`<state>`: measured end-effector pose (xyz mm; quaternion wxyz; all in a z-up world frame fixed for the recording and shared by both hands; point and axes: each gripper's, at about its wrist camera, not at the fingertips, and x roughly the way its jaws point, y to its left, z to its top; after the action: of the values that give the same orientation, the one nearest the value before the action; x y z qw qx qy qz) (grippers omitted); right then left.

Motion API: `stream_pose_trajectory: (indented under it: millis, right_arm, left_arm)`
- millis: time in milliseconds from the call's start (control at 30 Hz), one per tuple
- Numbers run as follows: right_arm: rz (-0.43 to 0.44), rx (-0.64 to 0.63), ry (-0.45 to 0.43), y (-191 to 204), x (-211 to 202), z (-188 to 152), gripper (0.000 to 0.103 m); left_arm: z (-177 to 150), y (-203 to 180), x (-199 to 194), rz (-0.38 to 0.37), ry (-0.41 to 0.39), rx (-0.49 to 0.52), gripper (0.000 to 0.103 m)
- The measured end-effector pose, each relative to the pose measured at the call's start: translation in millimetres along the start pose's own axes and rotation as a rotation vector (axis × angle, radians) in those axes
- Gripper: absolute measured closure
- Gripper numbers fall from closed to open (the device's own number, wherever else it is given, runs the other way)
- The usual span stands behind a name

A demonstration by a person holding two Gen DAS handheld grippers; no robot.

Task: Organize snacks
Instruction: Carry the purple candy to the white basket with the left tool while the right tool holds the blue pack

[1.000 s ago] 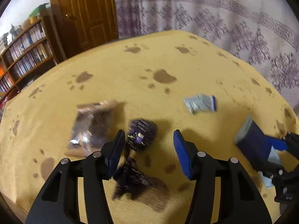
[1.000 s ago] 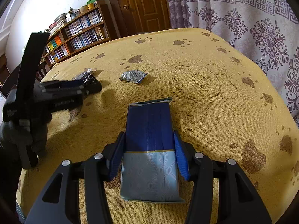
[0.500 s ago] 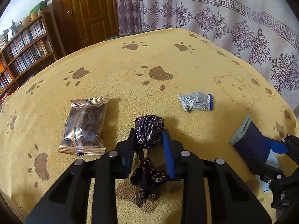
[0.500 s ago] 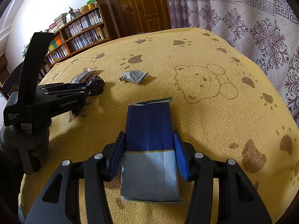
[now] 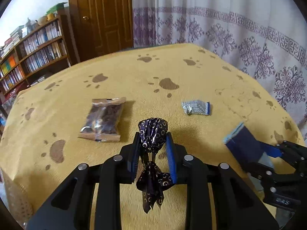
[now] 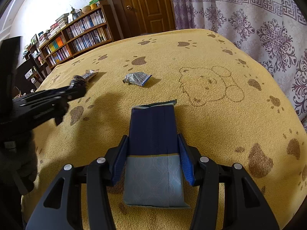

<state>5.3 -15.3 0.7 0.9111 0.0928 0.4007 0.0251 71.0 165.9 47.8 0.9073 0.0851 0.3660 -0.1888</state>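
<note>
Both hand-held grippers are holding snacks above the yellow surface

The left hand-held gripper is clamping a dark foil-wrapped candy, and the right hand-held gripper is squeezing a blue and grey pouch, open at the top. A brown snack packet and a small silver wrapper are lying loose, well apart. I judge the sorting is only starting: two pieces are still waiting.

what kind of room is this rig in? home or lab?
Most likely a home, perhaps a bedroom or living room: a wooden bookshelf packed with books, a panelled wooden door, patterned curtains, and the snacks lie on a yellow paw-print cloth.
</note>
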Motion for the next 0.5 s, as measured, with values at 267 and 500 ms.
stream_pose_trajectory:
  millis: [267, 500]
  right_arm:
    - [0.000, 0.000, 0.000, 0.7, 0.3, 0.0, 0.052]
    - [-0.001, 0.000, 0.000, 0.2, 0.0, -0.3, 0.052]
  left_arm:
    - [-9.3, 14.2, -54.8, 0.042, -0.093, -0.036, 0.077]
    - [-17.1, 37.2, -91.8, 0.115, -0.144, -0.081, 0.077]
